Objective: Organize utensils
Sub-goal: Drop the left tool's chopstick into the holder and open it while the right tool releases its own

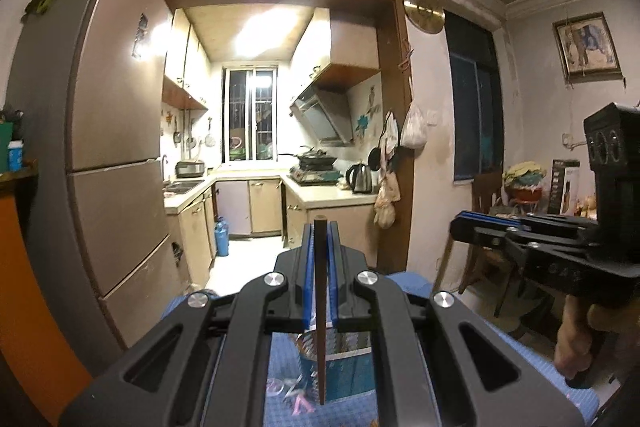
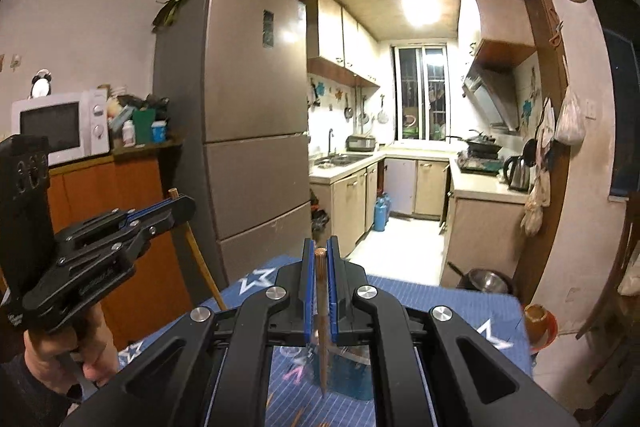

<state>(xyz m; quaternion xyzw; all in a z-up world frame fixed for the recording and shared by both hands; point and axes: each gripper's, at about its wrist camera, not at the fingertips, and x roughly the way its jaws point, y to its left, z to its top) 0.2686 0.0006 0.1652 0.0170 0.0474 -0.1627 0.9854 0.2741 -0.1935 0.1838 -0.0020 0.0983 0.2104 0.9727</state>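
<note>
Left gripper [image 1: 319,227]: clamped on dark brown chopstick [image 1: 320,307], upright between blue pads.
Right gripper [image 2: 320,247]: clamped on light wooden chopstick [image 2: 321,319], upright, tip down.
Below both: blue star-patterned tablecloth [image 2: 460,303]; transparent container [image 2: 352,371] beneath the chopstick tips.

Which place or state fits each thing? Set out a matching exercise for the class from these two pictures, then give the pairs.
Things:
1. dark chopstick
2. light chopstick
3. kettle
4. microwave

Places or states:
A. on the kitchen counter
B. upright in the shut left tool
C. on the orange cabinet
D. upright in the shut right tool

Pairs: 1-B, 2-D, 3-A, 4-C
</note>
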